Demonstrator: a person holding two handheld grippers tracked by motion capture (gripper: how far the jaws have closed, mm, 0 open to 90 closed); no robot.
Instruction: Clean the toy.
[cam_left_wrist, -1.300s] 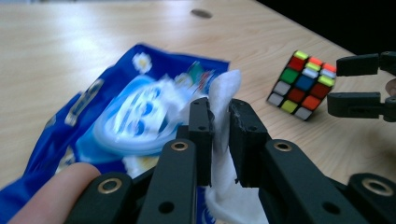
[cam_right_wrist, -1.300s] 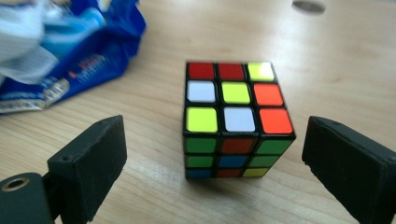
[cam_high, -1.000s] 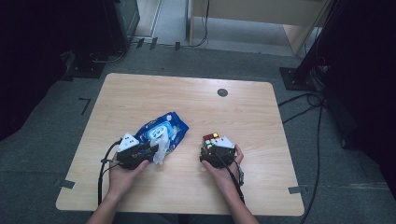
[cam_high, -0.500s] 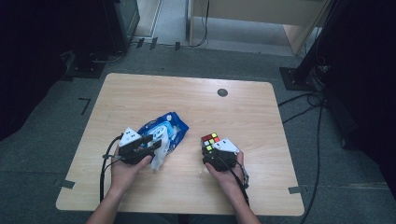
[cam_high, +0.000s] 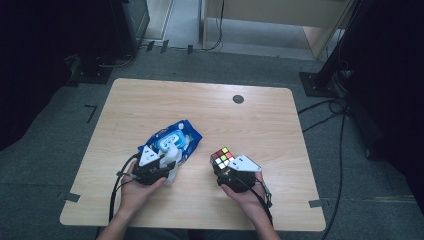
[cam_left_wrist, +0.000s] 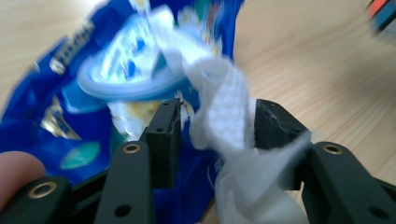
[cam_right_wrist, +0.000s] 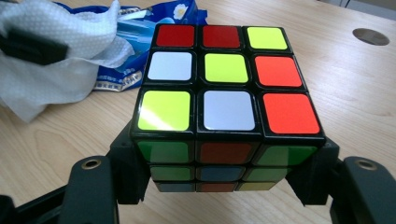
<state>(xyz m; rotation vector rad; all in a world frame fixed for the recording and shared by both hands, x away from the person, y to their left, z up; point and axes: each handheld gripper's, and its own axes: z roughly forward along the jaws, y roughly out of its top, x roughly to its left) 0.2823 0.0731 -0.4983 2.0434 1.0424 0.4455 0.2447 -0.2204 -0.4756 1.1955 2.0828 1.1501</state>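
At the near edge of the wooden table (cam_high: 150, 100), you work both hands at once: your right gripper (cam_right_wrist: 227, 186) is clenched on a scrambled puzzle cube (cam_right_wrist: 227, 88), its two black jaws pressed against the cube's opposite lower sides so the red, white and yellow top face is turned up and left bare, likely so it can be wiped. In the high view the cube (cam_high: 222, 157) sits just ahead of your right hand (cam_high: 245, 192), near the table's front and well apart from the dark round grommet (cam_high: 238, 99) at the far side. Your left gripper (cam_left_wrist: 215, 135) straddles a white wet wipe (cam_left_wrist: 224, 126) drawn up out of the blue wipes pack (cam_left_wrist: 56, 116); the jaws have just been opening, the wipe hangs crumpled between them and brushes the right-hand jaw, and from this blurred frame you cannot tell whether the pads truly pinch it. The pack (cam_high: 172, 140) lies flat and slanted on the table just beyond your left hand (cam_high: 142, 187), its round lid area facing up so that a sheet can be pulled free. Wipe (cam_right_wrist: 51, 51) and cube are near each other but not touching.
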